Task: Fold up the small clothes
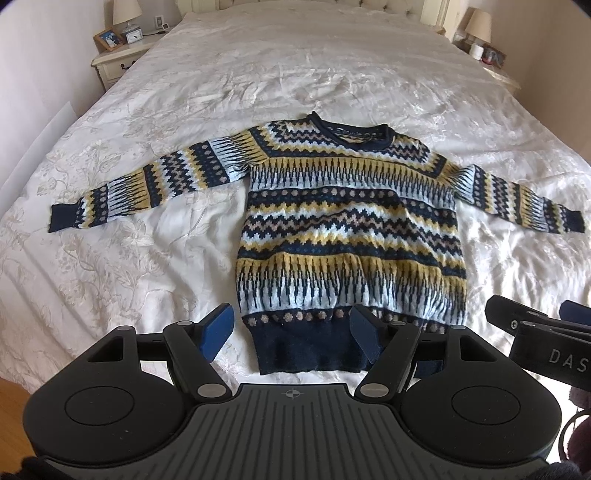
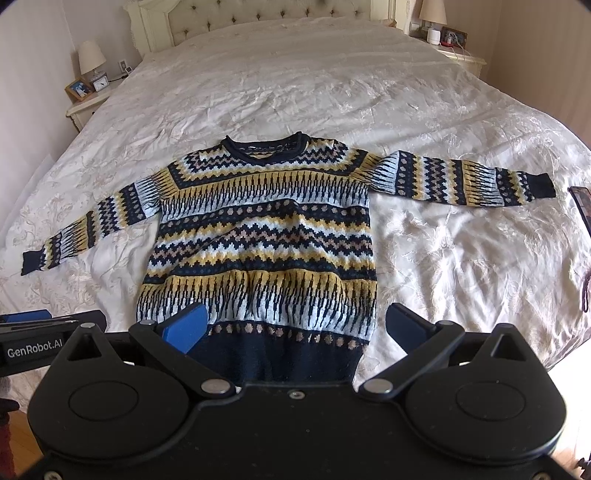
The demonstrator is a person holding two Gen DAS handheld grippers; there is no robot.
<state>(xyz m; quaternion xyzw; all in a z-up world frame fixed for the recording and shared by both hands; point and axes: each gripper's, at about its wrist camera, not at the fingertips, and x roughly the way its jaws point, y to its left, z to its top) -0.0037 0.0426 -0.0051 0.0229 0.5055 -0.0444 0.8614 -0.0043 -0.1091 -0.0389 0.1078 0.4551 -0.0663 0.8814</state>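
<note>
A patterned knit sweater (image 1: 347,225) in navy, yellow and light blue lies flat, face up, on the bed, both sleeves spread out to the sides and its navy hem nearest me. It also shows in the right wrist view (image 2: 266,236). My left gripper (image 1: 291,330) is open and empty, hovering just above the hem's left part. My right gripper (image 2: 295,326) is open and empty, over the hem's right part. The right gripper's body shows at the left wrist view's right edge (image 1: 535,332). The left gripper's body shows at the right wrist view's left edge (image 2: 48,332).
The bed has a white embroidered cover (image 1: 295,66) and a tufted headboard (image 2: 258,14). Nightstands with lamps stand at both sides of the headboard (image 1: 118,55) (image 2: 454,48). A dark phone (image 2: 581,203) lies on the bed past the sweater's right cuff. Wooden floor shows below the bed's near edge.
</note>
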